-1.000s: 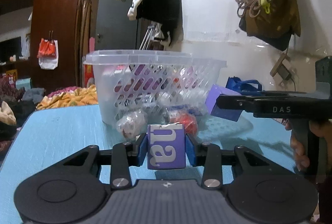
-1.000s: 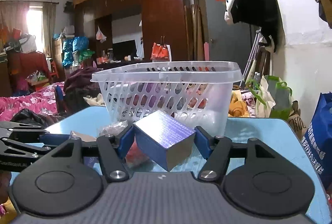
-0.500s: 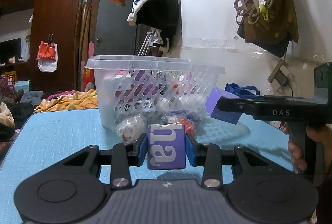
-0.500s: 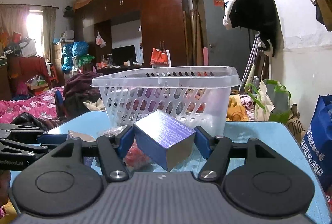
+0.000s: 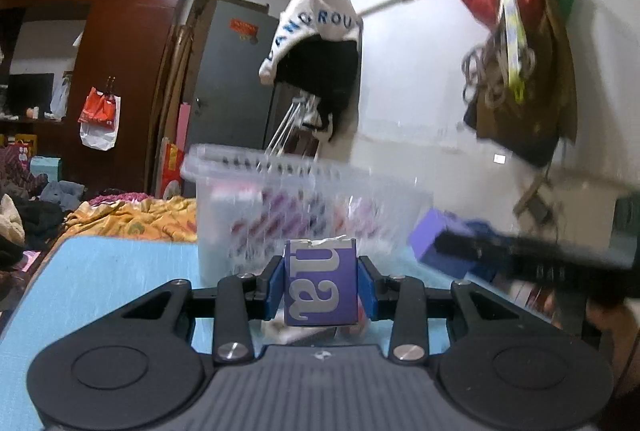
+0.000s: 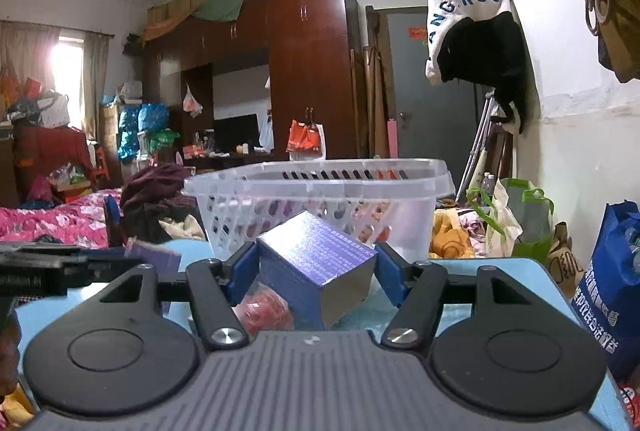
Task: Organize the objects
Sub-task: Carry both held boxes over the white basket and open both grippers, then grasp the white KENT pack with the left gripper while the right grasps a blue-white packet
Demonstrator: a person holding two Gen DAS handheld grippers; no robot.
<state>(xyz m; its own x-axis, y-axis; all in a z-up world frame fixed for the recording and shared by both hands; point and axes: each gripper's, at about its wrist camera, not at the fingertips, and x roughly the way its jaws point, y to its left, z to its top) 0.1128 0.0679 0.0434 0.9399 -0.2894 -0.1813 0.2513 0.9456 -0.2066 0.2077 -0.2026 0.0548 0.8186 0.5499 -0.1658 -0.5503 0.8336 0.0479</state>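
You are lifting the left gripper, clamping the small purple box, toward the basket at twelve o'clock; the right gripper is gripping the larger purple box.

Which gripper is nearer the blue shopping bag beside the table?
Right. The blue shopping bag stands just off the right gripper's right side; the left gripper is farther, on the right gripper's other side.

Left wrist view: sits low behind its own fingers, facing level across the blue table toward the basket at frame centre, close.
Right wrist view: same low pose, basket centre.
Shared: basket, wardrobe, hanging white bag.
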